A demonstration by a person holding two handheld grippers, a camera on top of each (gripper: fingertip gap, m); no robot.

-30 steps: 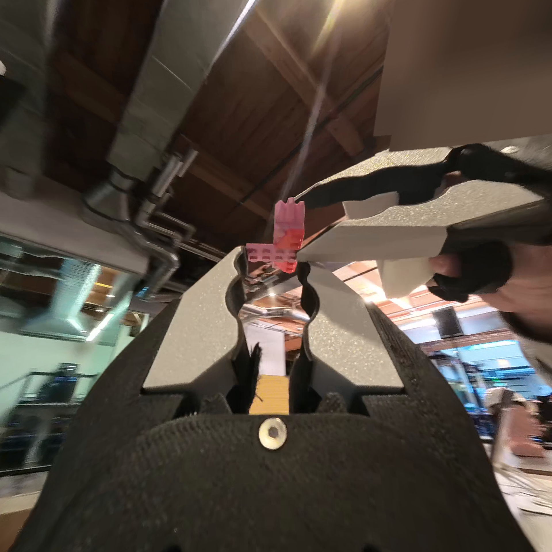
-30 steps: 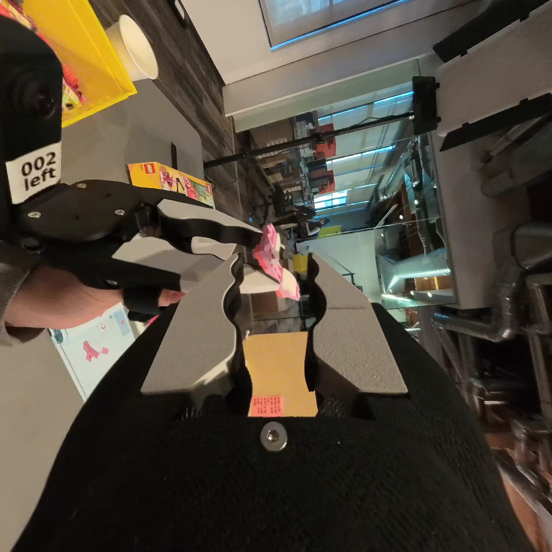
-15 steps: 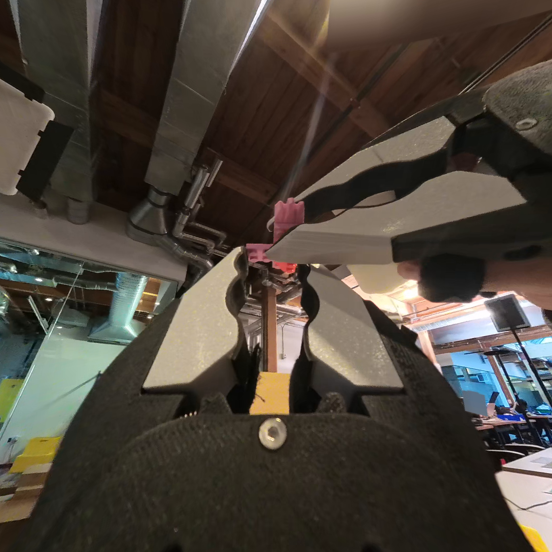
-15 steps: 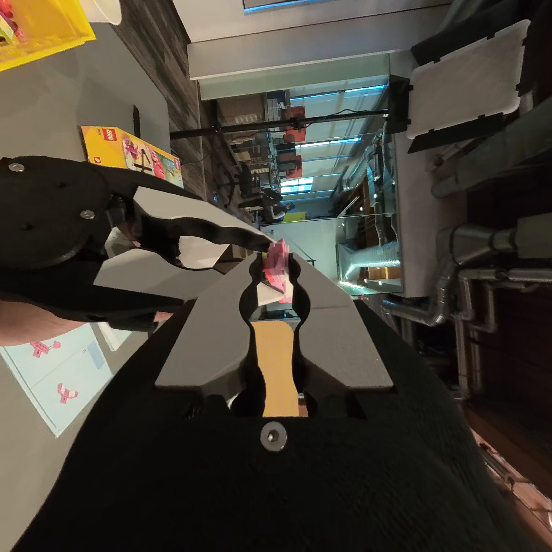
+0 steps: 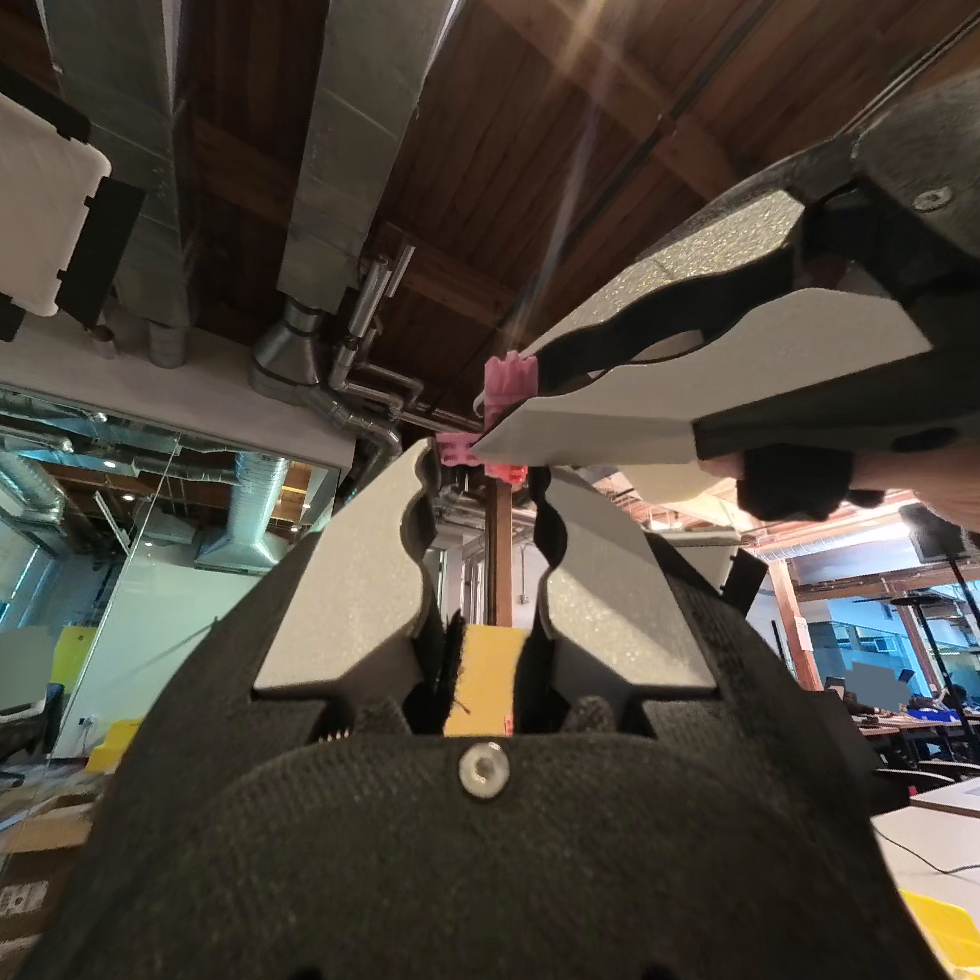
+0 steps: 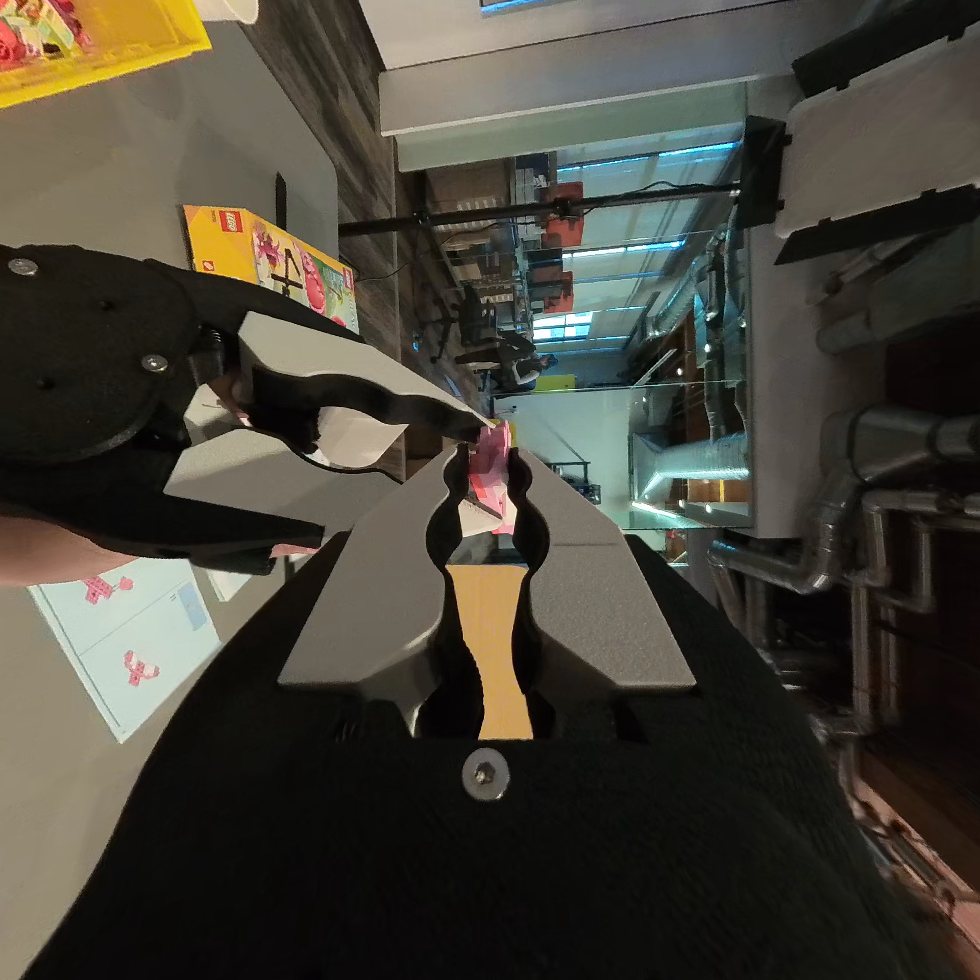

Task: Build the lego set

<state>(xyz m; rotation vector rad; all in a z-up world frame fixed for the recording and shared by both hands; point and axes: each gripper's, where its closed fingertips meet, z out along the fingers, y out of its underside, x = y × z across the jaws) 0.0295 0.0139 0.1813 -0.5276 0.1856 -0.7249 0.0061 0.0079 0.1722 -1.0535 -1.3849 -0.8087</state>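
Both claws meet in the air on one small pink lego piece (image 5: 506,379). The left claw (image 5: 480,461) pinches its lower part between its tips, and the right claw (image 6: 488,451) is pressed onto its upper part from the side. On the grey surface (image 6: 106,185) lie a yellow tray (image 6: 132,47), a lego box (image 6: 265,254) and an instruction sheet (image 6: 132,636).

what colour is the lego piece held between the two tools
Pink, with a darker red-pink part; the lego piece shows best in the left wrist view.
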